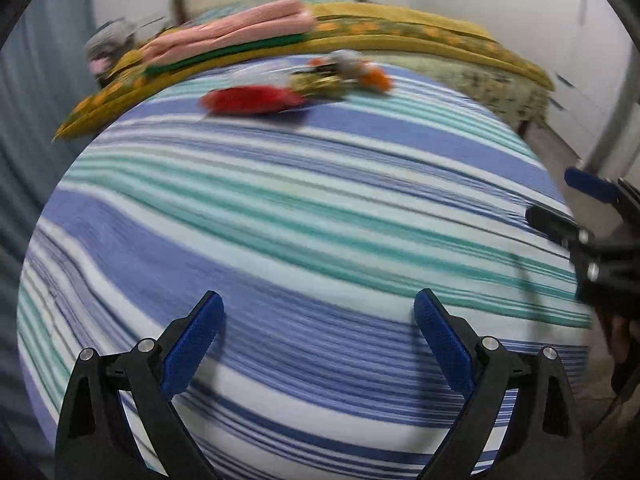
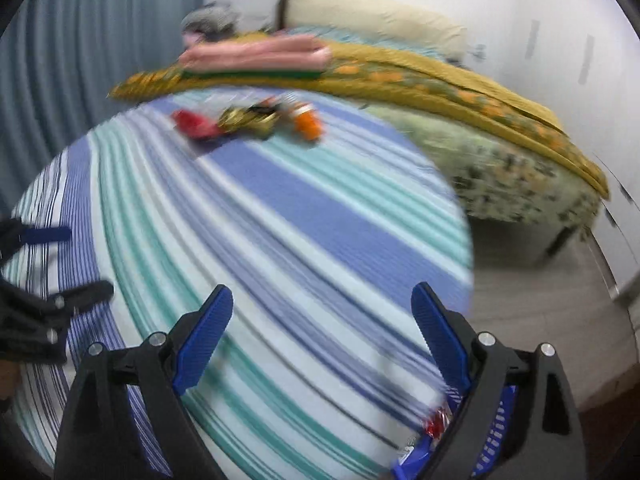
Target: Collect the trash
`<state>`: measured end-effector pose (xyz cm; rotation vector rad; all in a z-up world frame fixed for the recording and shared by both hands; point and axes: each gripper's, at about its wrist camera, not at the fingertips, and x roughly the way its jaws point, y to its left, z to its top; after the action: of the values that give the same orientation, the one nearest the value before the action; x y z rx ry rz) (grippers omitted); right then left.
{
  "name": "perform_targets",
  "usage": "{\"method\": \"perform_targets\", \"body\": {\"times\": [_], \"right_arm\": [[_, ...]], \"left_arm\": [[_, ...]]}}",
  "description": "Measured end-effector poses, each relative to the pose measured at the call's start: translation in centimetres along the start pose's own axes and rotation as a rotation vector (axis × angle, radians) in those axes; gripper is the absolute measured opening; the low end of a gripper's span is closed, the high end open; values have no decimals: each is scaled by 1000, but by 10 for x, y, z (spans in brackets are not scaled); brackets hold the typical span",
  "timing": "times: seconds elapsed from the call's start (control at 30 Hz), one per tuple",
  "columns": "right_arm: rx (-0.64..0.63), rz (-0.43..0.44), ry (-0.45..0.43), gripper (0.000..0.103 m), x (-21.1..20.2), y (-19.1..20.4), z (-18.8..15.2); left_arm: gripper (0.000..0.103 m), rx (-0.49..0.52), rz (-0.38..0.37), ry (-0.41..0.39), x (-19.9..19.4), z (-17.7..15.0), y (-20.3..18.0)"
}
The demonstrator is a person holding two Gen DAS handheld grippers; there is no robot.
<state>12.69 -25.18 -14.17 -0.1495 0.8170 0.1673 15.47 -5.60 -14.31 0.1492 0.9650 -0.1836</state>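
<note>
A small pile of trash lies at the far side of the striped blue, teal and white cloth (image 1: 320,208): a red wrapper (image 1: 252,100), a dark gold wrapper (image 1: 320,82) and an orange piece (image 1: 376,78). The right wrist view shows the same red wrapper (image 2: 196,124), gold wrapper (image 2: 248,120) and orange piece (image 2: 308,124). My left gripper (image 1: 320,304) hangs open and empty over the near cloth, far from the pile. My right gripper (image 2: 322,296) is open and empty too. Each gripper shows at the edge of the other's view, the right gripper (image 1: 568,202) and the left gripper (image 2: 68,264). Both views are motion-blurred.
A blue slotted basket (image 2: 494,428) holding wrappers (image 2: 436,424) sits under my right gripper at the cloth's near right edge. Behind the cloth stands a bed with a yellow blanket (image 1: 420,28), folded pink cloth (image 1: 240,28) and a pillow (image 2: 372,16). A blue curtain (image 2: 100,40) hangs left; floor (image 2: 540,300) lies right.
</note>
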Motion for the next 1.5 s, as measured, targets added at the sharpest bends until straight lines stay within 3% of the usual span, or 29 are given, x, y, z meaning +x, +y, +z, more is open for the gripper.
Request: {"method": "perform_targets", "body": {"times": [0.27, 0.37, 0.5, 0.63, 0.77, 1.0, 1.17, 1.37, 1.43, 1.5], "right_arm": [[-86, 31, 35, 91, 24, 34, 10], [-66, 39, 40, 93, 28, 31, 10], [-18, 80, 63, 94, 33, 25, 12], [22, 119, 86, 95, 38, 19, 13], [24, 115, 86, 95, 38, 21, 13], [25, 114, 86, 95, 38, 21, 14], [26, 114, 86, 95, 38, 20, 14], [27, 115, 86, 95, 38, 20, 14], [27, 115, 86, 95, 38, 20, 14], [28, 114, 86, 95, 38, 20, 14]], "left_arm": [[97, -78, 34, 11, 23, 30, 25], [97, -115, 34, -18, 34, 65, 30], [97, -237, 76, -80, 50, 127, 48], [97, -329, 118, -52, 85, 165, 59], [97, -311, 151, 0, 110, 167, 62], [97, -220, 182, -17, 82, 139, 95], [97, -188, 109, -26, 80, 150, 94], [97, -192, 152, 32, 109, 161, 96], [94, -189, 153, 51, 115, 159, 99], [77, -186, 123, 47, 114, 157, 101]]}}
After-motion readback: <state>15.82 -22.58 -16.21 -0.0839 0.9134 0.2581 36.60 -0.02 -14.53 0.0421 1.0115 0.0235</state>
